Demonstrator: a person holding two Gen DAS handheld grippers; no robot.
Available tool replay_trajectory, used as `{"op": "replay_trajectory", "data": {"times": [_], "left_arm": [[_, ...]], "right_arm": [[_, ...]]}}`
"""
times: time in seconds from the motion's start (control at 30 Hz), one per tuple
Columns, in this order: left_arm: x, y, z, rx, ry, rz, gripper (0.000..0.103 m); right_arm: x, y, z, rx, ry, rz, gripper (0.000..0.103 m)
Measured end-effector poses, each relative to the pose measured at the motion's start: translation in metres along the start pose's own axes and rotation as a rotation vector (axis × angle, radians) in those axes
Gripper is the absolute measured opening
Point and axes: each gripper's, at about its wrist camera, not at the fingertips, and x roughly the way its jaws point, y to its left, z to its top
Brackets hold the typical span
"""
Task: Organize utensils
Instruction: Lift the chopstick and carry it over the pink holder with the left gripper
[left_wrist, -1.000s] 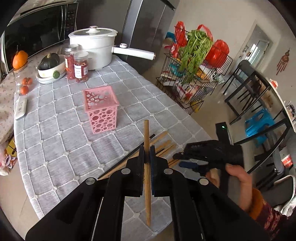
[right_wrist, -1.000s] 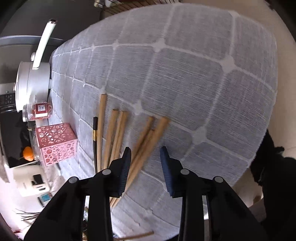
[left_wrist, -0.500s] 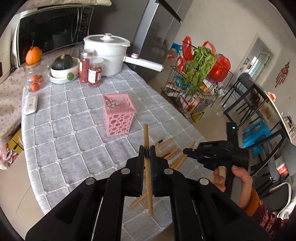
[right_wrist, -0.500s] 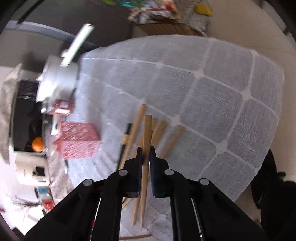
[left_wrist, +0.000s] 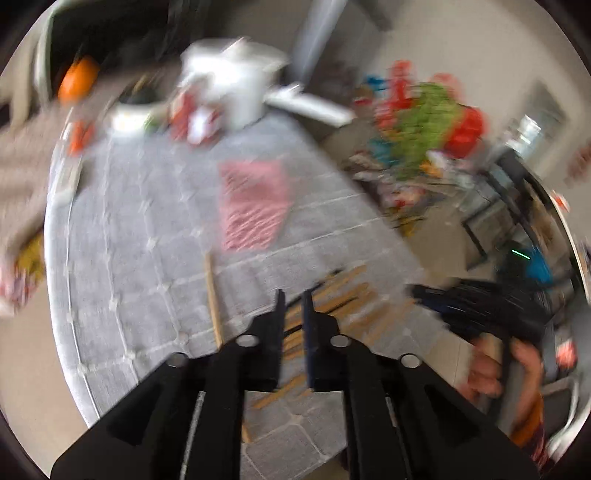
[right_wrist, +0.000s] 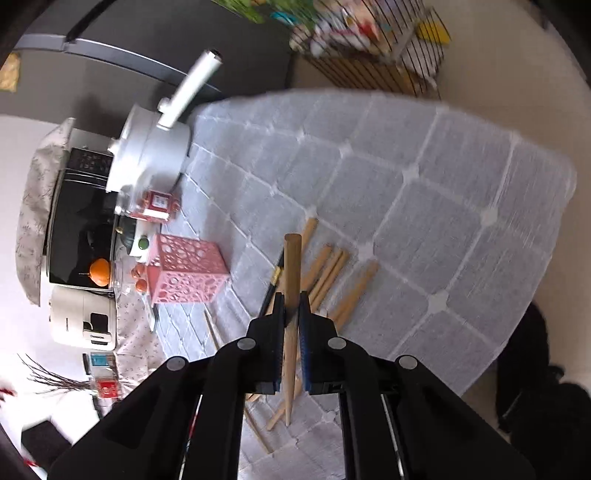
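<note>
Left gripper: your left gripper (left_wrist: 293, 301) had been pinching a wooden chopstick a second before; in this moment its fingers (left_wrist: 279, 314) were parting, with a narrow gap and nothing between them.
Released chopstick: a lone chopstick (left_wrist: 213, 301) lay on the grey checked counter (left_wrist: 140, 229), left of the fingers in the lower middle of the blurred left wrist view. It had been upright between your fingers half a second earlier.
Right gripper: your right gripper (right_wrist: 291, 306) had stood spread over the pile a second earlier; here its fingers (right_wrist: 275, 325) were pressed together on a wooden chopstick (right_wrist: 291, 288), which ran up through the middle of the frame, thick end uppermost.
Right hand: in the left wrist view your hand (left_wrist: 506, 365) held the right gripper at the lower right, just beyond the counter edge.
Pile: the remaining chopsticks (right_wrist: 334, 280) lay fanned on the counter behind the held one, centre of the right wrist view, with a black one (right_wrist: 275, 280) at their left.
Holder: the pink perforated holder (right_wrist: 184, 269) stood upright left of centre, apart from the pile. No chopstick showed inside it.
Background: the white pot (right_wrist: 151, 155) sat at the upper left of the counter.
</note>
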Motion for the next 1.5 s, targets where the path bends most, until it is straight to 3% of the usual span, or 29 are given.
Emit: {"op": "replay_trajectory", "data": {"times": [0.1, 0.17, 0.3, 0.5, 0.53, 0.57, 0.7, 0.9, 1.17, 1.37, 1.5], "left_arm": [[0.047, 0.044, 0.012, -0.158, 0.11, 0.078, 0.019], [0.069, 0.058, 0.016, -0.193, 0.145, 0.124, 0.019], [0.111, 0.068, 0.022, -0.2, 0.209, 0.195, 0.019], [0.148, 0.059, 0.033, -0.176, 0.231, 0.244, 0.019], [0.154, 0.06, 0.032, -0.18, 0.237, 0.265, 0.012], [0.152, 0.058, 0.033, -0.172, 0.21, 0.296, 0.005], [0.128, 0.067, 0.024, -0.23, 0.144, 0.276, 0.004], [0.024, 0.05, 0.004, -0.159, -0.011, 0.171, 0.004], [-0.096, 0.022, -0.02, -0.081, -0.26, 0.186, 0.004], [-0.138, -0.013, 0.028, -0.042, -0.449, 0.16, 0.004], [-0.149, -0.028, 0.072, -0.037, -0.532, 0.15, 0.004]], "right_arm": [[0.0, 0.005, -0.001, -0.021, 0.006, 0.011, 0.007], [0.006, 0.005, -0.003, -0.027, 0.03, 0.011, 0.007], [0.012, 0.003, -0.002, -0.026, 0.057, 0.022, 0.007], [0.013, 0.004, 0.0, -0.052, 0.075, 0.028, 0.008], [0.013, 0.004, 0.001, -0.06, 0.076, 0.028, 0.008], [0.012, 0.005, 0.001, -0.065, 0.076, 0.031, 0.007], [0.005, 0.015, -0.003, -0.106, 0.064, 0.057, 0.007], [-0.018, 0.044, -0.02, -0.227, 0.068, 0.145, 0.007], [-0.073, 0.084, -0.039, -0.361, -0.001, 0.237, 0.007], [-0.122, 0.111, -0.018, -0.36, -0.112, 0.294, 0.007], [-0.15, 0.129, 0.01, -0.34, -0.214, 0.321, 0.007]]}}
